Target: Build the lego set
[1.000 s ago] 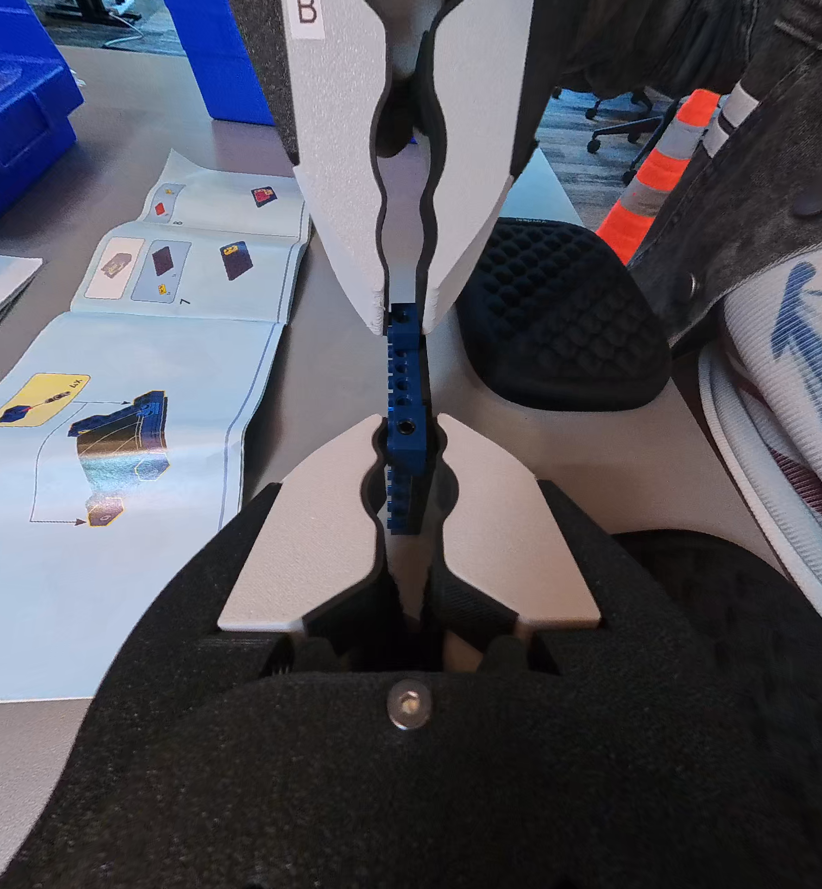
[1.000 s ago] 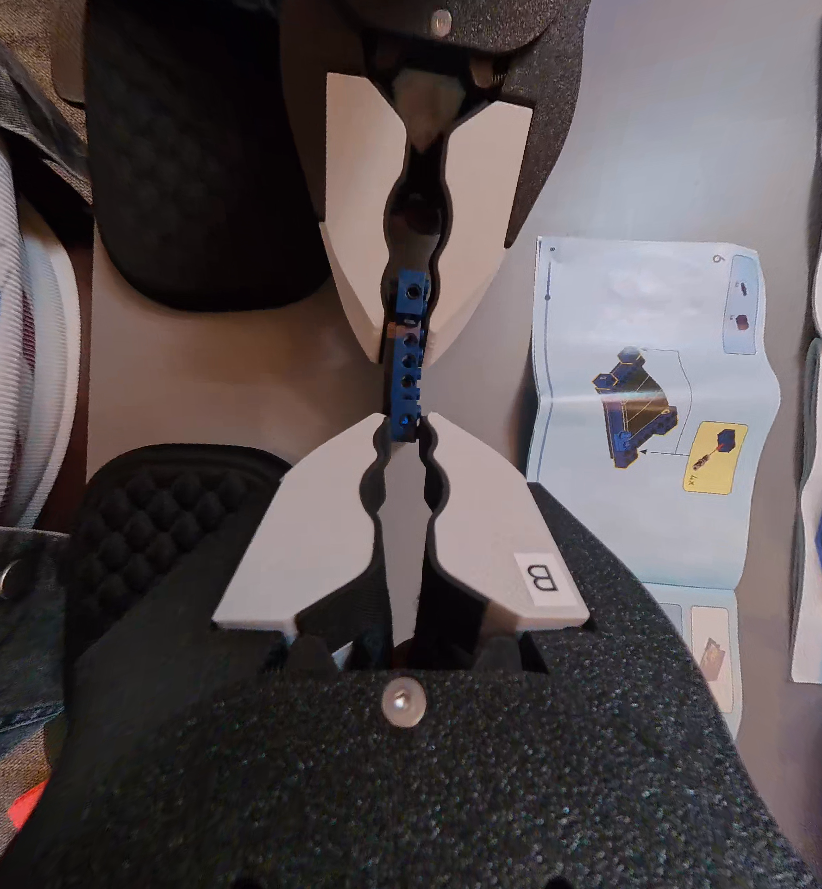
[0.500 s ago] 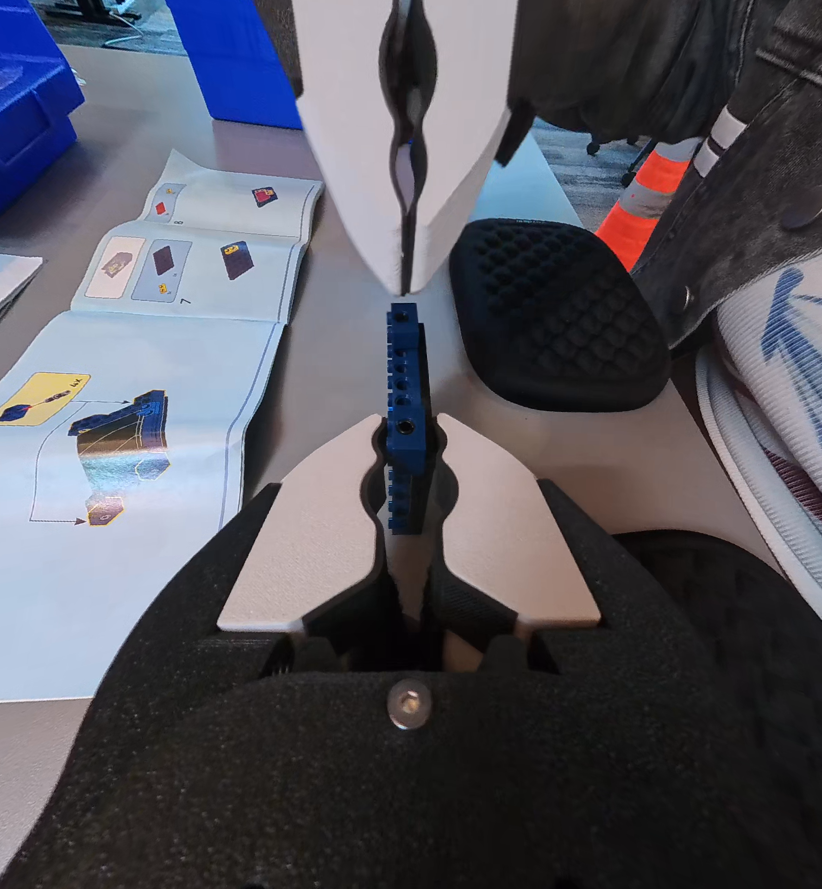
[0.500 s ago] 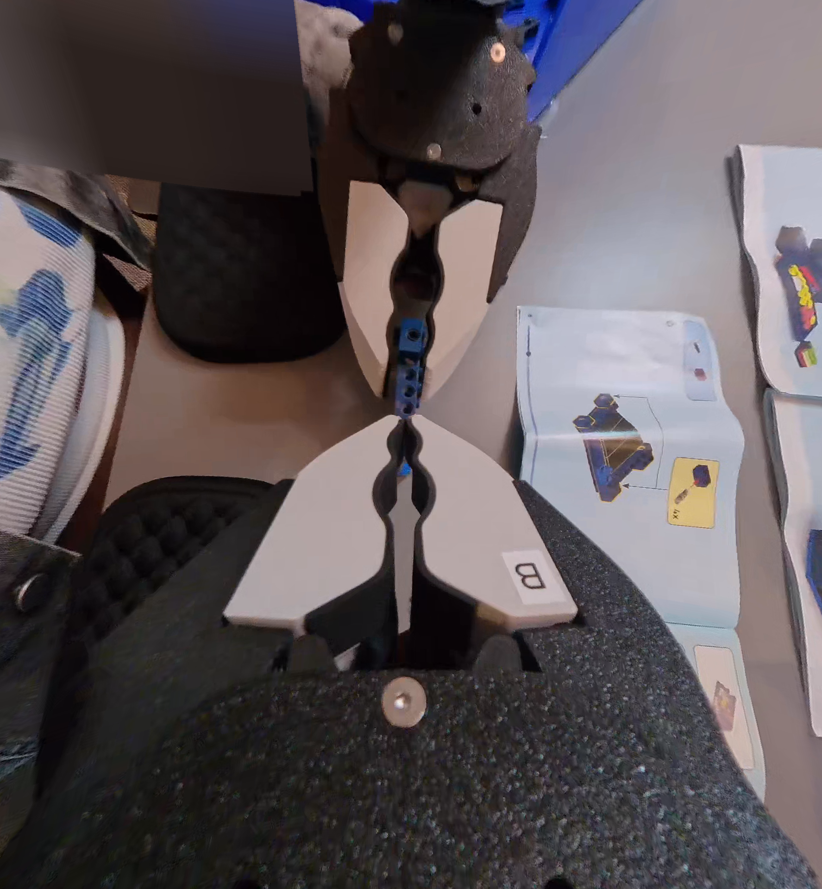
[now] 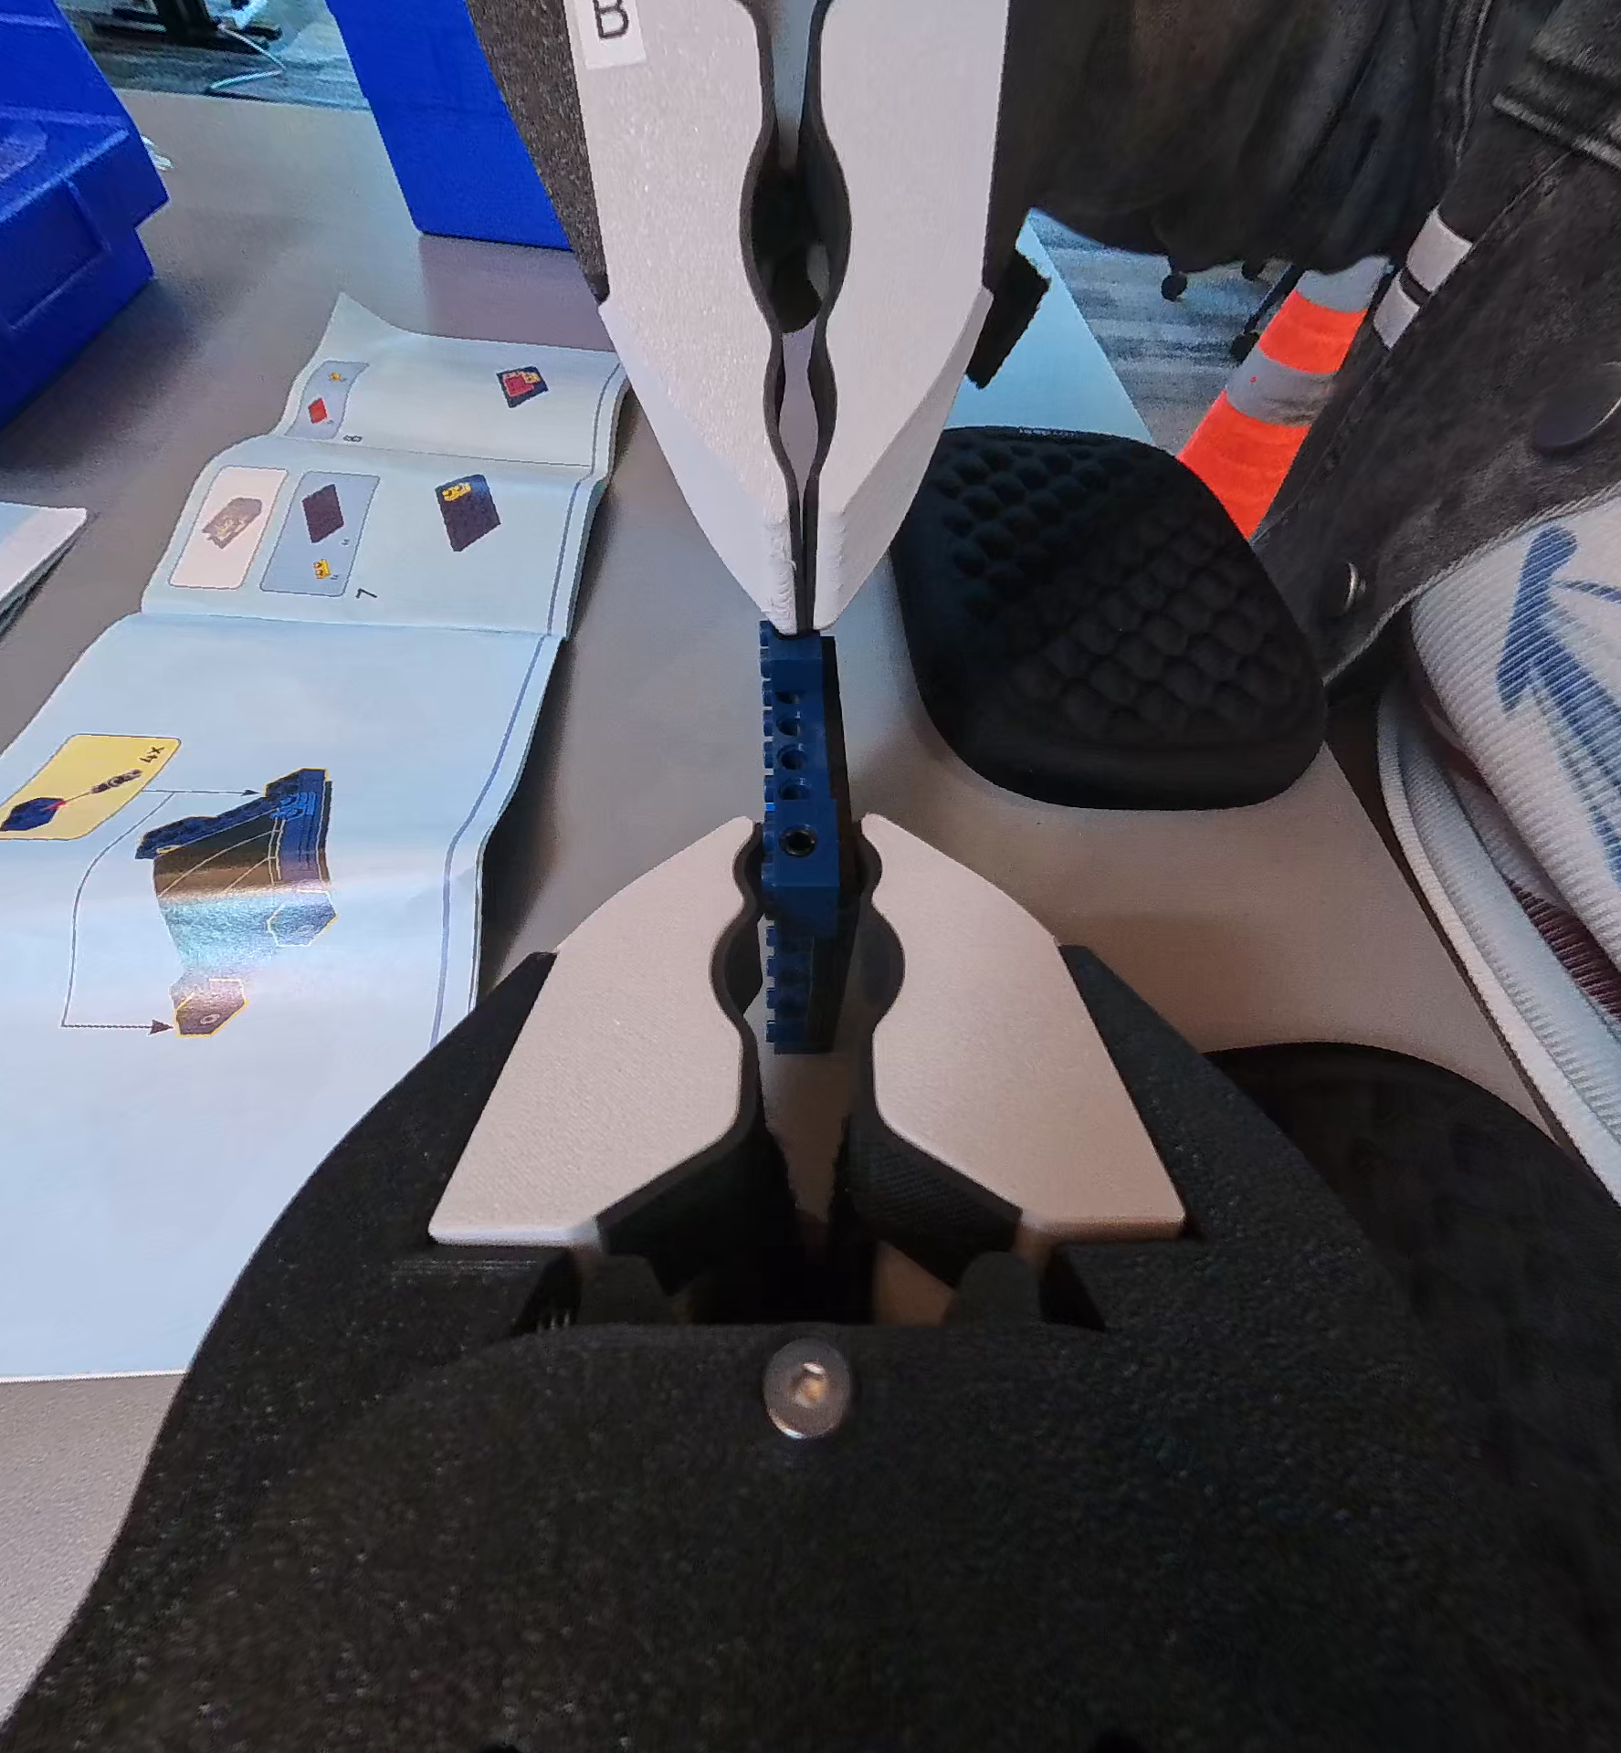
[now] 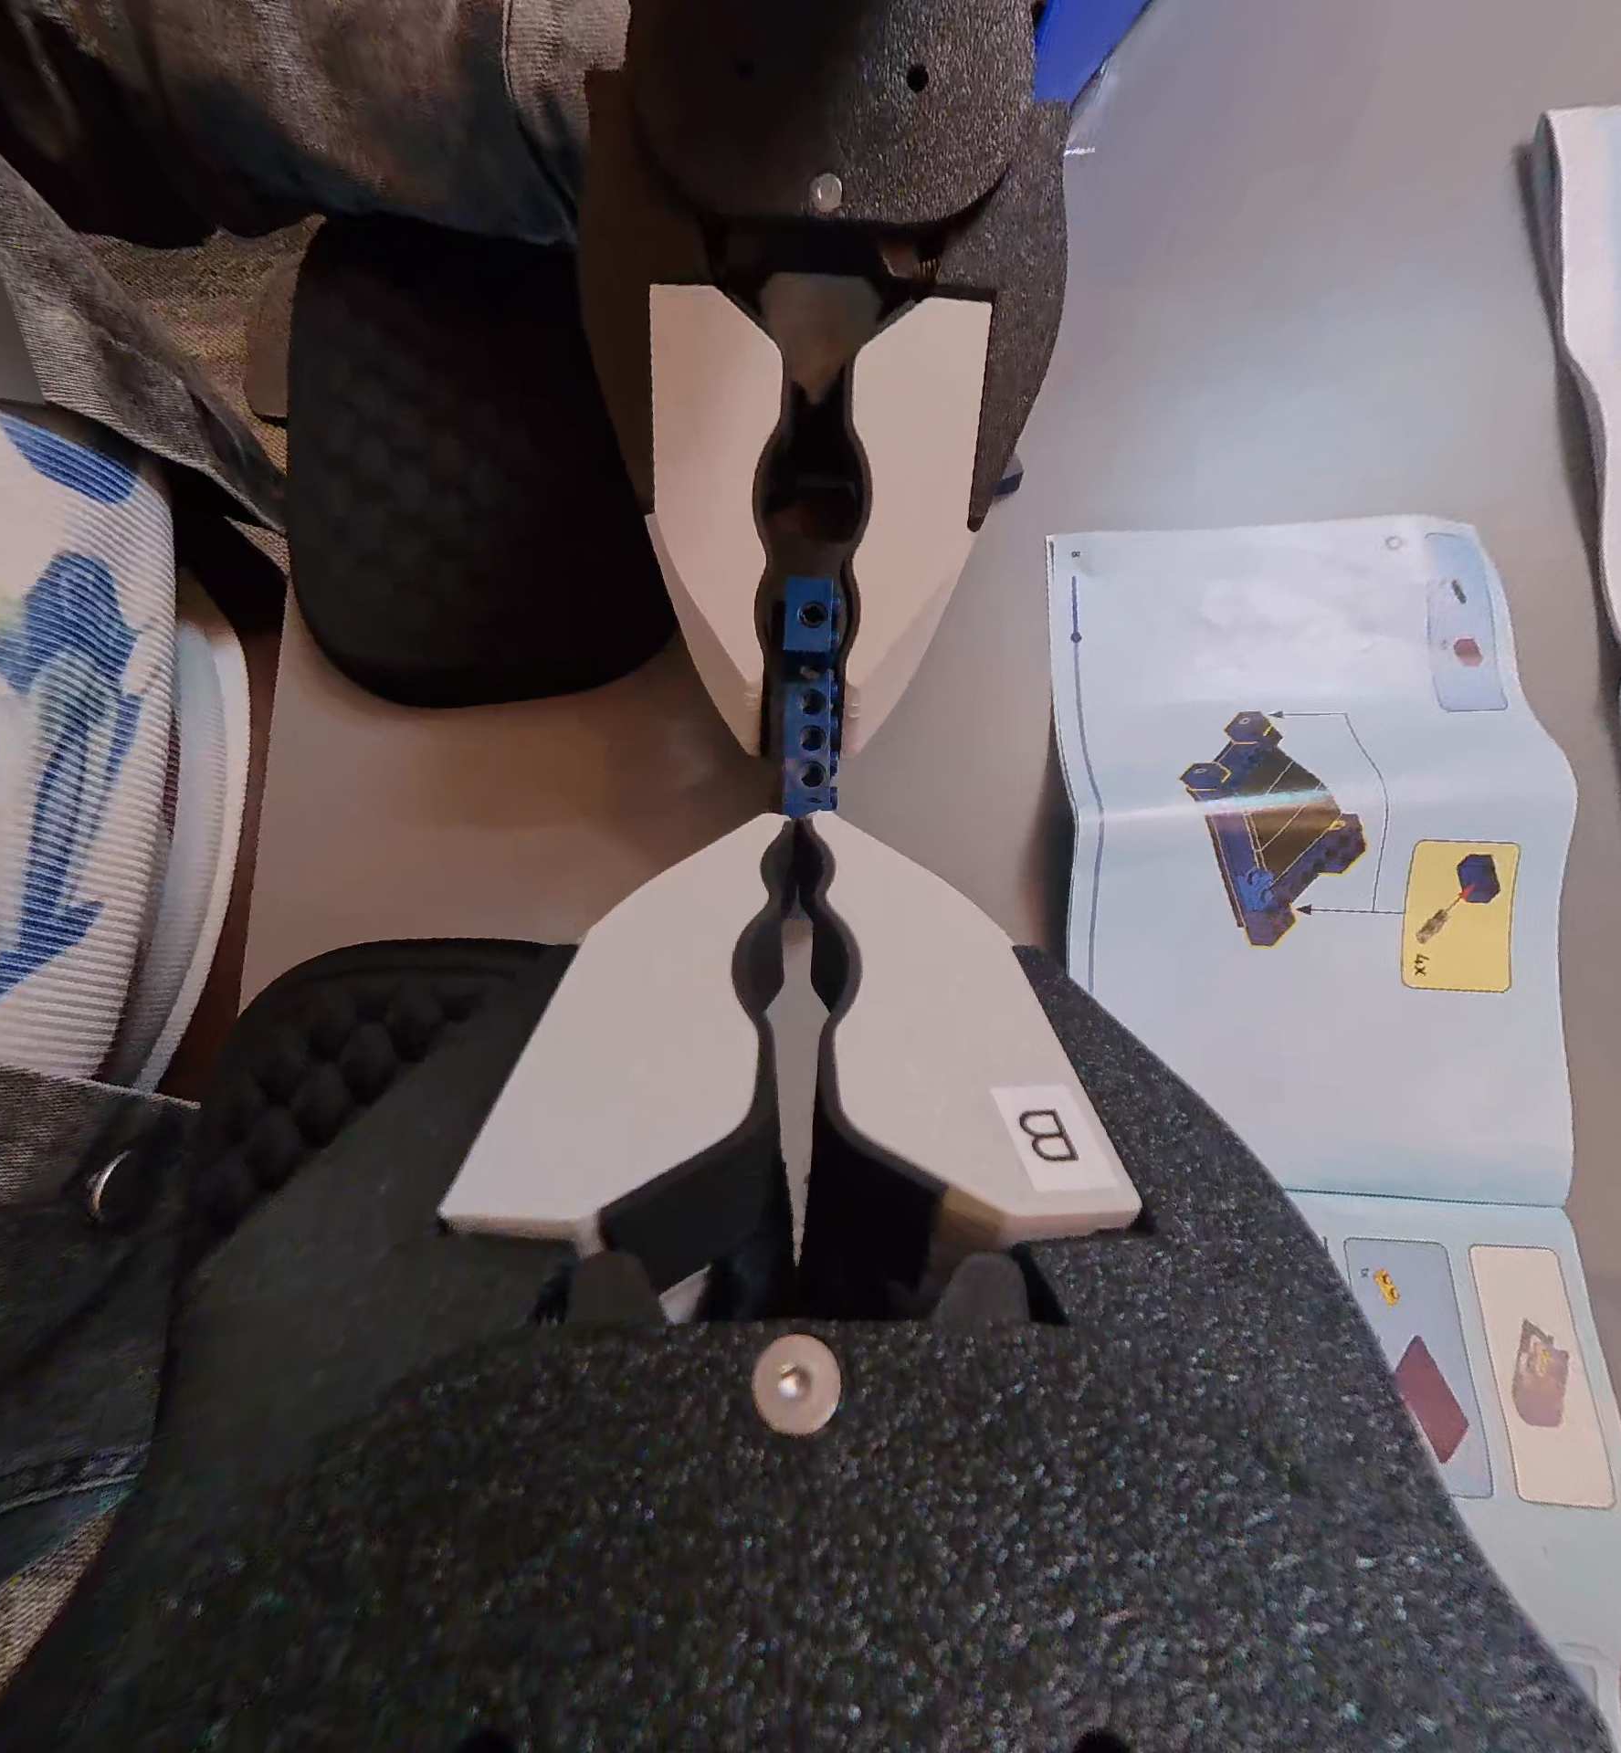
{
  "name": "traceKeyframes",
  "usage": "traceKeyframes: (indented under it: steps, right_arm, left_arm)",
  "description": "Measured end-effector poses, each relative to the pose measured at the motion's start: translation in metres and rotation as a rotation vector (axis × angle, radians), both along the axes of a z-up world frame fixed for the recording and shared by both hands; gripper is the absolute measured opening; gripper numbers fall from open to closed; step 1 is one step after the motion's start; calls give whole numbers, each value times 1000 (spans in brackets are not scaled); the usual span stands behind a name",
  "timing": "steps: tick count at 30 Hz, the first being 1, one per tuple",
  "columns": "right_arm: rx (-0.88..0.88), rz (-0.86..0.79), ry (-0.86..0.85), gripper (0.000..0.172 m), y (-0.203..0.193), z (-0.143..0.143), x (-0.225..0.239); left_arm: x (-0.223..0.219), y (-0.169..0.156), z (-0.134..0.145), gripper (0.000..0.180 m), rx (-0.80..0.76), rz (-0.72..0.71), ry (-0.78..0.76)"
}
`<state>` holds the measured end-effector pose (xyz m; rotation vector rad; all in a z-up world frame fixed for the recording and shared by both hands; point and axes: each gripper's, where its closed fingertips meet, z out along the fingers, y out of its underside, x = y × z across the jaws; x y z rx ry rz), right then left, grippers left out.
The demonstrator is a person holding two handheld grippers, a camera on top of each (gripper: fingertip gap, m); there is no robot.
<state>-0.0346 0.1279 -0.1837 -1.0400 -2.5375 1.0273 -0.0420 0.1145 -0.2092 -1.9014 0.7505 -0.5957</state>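
Blue plastic bin (image 5: 19, 237) far left of the L claw (image 5: 808, 835), contents unclear. L claw clamps long blue holed brick beam (image 5: 801, 749), long axis pointing fwd. R claw (image 6: 799, 830) closed, empty, tips touching beam end.

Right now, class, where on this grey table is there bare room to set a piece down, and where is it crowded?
Bare grey tabletop shows between the two black dimpled pads, and in a strip between the pale blue open instruction booklet and the blue studded brick assembly. Crowded: the booklets' side, the blue plastic bins behind, and the middle, where both grippers meet at the brick.
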Motion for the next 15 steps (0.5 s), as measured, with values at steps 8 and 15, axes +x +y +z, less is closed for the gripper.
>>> traceKeyframes:
  steps: [8, 15]
  right_arm:
    - [67, 46, -2, 0, -2, 1, 2]
    - [18, 84, 176, 19, -29, 8, -27]
  left_arm:
    - [1, -1, 0, 15, 14, -5, 12]
    - [2, -1, 0, 15, 25, -3, 23]
